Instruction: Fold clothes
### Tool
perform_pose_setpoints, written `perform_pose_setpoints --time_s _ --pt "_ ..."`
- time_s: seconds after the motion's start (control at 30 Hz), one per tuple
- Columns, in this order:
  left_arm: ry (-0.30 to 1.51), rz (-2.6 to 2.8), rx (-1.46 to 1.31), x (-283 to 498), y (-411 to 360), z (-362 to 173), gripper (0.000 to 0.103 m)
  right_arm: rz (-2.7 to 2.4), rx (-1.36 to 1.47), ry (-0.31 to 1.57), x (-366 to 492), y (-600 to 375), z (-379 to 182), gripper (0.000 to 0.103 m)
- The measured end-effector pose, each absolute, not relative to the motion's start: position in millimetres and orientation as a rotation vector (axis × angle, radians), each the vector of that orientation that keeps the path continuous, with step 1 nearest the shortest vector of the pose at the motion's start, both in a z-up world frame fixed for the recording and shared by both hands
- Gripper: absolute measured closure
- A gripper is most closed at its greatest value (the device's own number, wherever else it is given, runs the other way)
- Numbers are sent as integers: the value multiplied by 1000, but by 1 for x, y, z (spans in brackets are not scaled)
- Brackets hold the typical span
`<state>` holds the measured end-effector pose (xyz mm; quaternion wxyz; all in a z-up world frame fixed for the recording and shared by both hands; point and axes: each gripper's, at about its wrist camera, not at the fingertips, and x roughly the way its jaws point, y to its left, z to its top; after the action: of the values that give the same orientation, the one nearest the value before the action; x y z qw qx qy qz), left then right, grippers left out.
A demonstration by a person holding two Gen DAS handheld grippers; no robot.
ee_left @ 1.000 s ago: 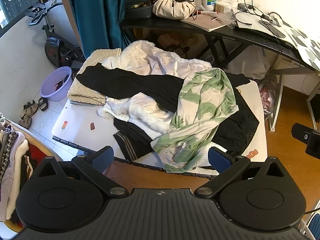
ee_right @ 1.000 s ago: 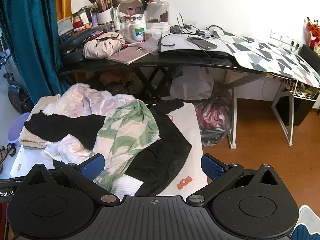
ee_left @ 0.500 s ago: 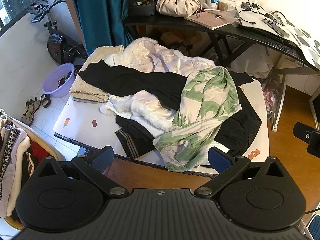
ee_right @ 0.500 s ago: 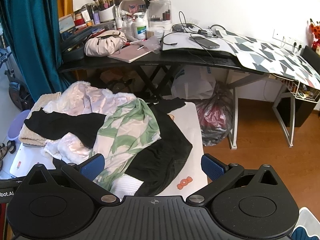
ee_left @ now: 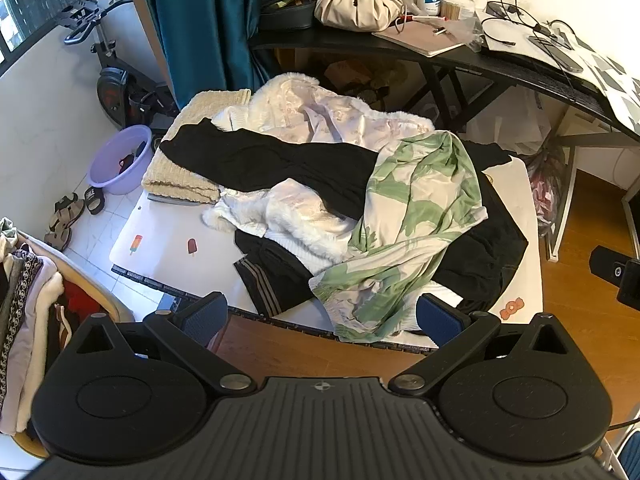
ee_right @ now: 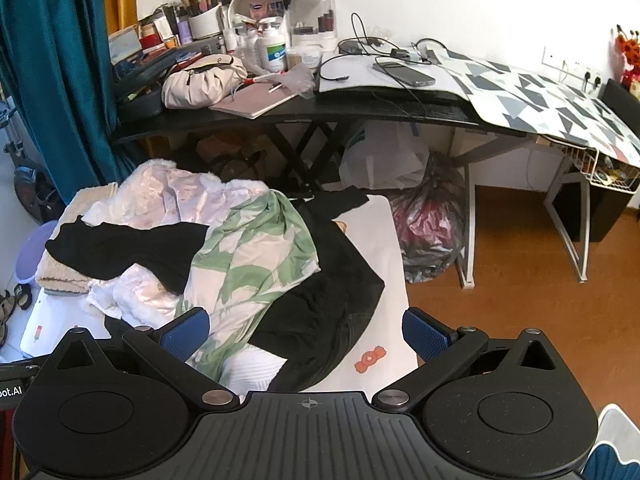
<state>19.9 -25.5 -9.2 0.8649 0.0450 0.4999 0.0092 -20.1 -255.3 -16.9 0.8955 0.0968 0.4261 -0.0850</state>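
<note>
Both the left gripper (ee_left: pixel 320 316) and right gripper (ee_right: pixel 306 330) hover with fingers spread above the bench (ee_left: pixel 168 236), where the topmost green-patterned garment (ee_left: pixel 416 216) should be pinched by its near hem.

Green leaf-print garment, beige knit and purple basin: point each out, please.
green leaf-print garment (ee_left: pixel 416 200), left wrist view, its middle.
beige knit (ee_left: pixel 176 176), left wrist view, folded near edge.
purple basin (ee_left: pixel 105 159), left wrist view, left rim.

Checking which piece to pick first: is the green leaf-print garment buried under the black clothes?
No, the green leaf-print garment lies on top of the pile, draped over the black clothes on the white table.
</note>
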Motion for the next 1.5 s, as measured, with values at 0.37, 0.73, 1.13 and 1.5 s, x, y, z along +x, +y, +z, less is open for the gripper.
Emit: perform_pose_setpoints --time_s 0.37,0.73,1.13,1.5 --pt "1049 29 102 26 -33 -9 0 -171 207 888 -11 -262 -19 1" --pt "1055 64 95 32 -47 -7 0 -155 184 884 2 -275 -14 1" --pt "1055 97 104 33 -72 -7 0 -140 206 882 10 -307 -18 1" --pt "1067 135 96 28 -96 -11 0 -106 199 903 17 -329 -26 1"
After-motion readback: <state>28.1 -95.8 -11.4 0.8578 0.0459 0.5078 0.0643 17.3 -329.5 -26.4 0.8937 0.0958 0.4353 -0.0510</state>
